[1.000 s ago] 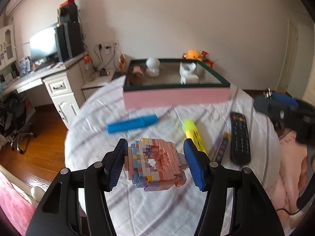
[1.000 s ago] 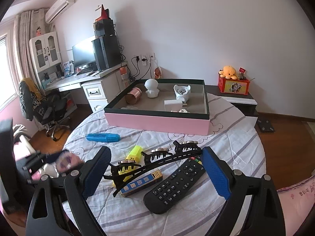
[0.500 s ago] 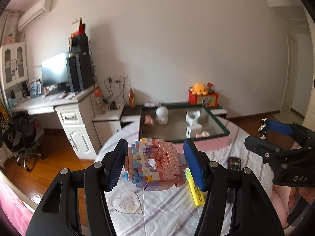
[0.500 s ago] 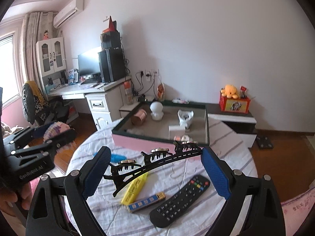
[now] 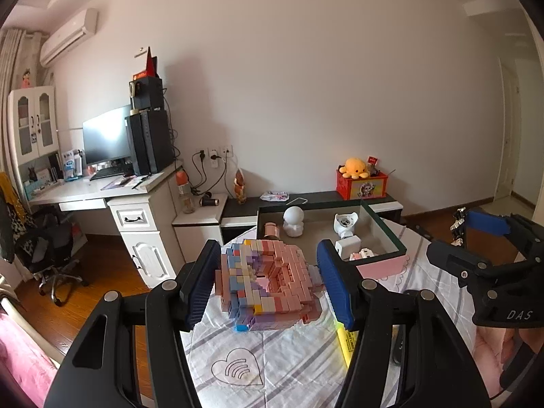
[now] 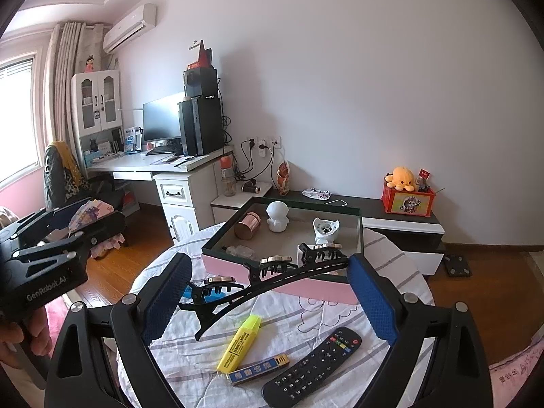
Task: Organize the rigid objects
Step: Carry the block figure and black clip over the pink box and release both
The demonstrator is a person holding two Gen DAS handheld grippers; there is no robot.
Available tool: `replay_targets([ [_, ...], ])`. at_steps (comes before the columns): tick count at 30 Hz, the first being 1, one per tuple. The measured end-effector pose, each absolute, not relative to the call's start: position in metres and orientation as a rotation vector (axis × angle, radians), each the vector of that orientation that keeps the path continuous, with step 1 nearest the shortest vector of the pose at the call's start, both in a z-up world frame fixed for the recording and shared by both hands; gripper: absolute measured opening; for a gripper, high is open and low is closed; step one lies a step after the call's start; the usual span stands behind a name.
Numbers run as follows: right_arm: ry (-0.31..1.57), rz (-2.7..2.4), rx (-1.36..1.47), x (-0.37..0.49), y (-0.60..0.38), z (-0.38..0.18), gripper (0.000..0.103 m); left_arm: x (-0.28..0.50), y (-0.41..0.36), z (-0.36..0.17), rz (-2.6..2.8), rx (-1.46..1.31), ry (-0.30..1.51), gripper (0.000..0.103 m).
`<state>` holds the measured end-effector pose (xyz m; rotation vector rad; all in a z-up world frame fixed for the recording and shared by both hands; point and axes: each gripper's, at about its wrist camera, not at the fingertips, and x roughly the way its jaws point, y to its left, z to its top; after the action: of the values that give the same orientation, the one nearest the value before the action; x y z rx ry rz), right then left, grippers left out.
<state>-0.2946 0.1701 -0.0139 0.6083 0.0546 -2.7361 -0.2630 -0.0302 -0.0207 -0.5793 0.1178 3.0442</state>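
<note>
At nine o'clock my left gripper [image 5: 268,280] clamps the brick model [image 5: 267,282] flank to flank, lifted above the table [image 5: 272,357]; at three o'clock my right gripper [image 6: 268,302] pinches the black hair clip [image 6: 268,278] endwise, jaws wide; both face the pink tray [image 6: 340,290] at twelve o'clock, presumably their destination.

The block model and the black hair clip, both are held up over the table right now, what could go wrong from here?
The block model is pinched only at its two sides by the left gripper, so bricks might pop off or it might slip. The long hair clip spans the right gripper end to end and tilted, so it could swivel or spring out. The pink box already holds several items, so either piece may knock them when set down.
</note>
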Motion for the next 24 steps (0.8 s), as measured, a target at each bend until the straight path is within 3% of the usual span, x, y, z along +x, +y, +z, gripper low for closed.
replay_targets([
  [14,0.136,-2.757,0.709,-0.375,0.175,-0.029,0.093,-0.37,-0.01,-0.038,2.915,-0.711,0.125,0.06],
  [24,0.258,-2.714,0.949,-0.473,0.172,-0.08,0.093,-0.481,0.008,-0.099,2.792,-0.981,0.144,0.06],
])
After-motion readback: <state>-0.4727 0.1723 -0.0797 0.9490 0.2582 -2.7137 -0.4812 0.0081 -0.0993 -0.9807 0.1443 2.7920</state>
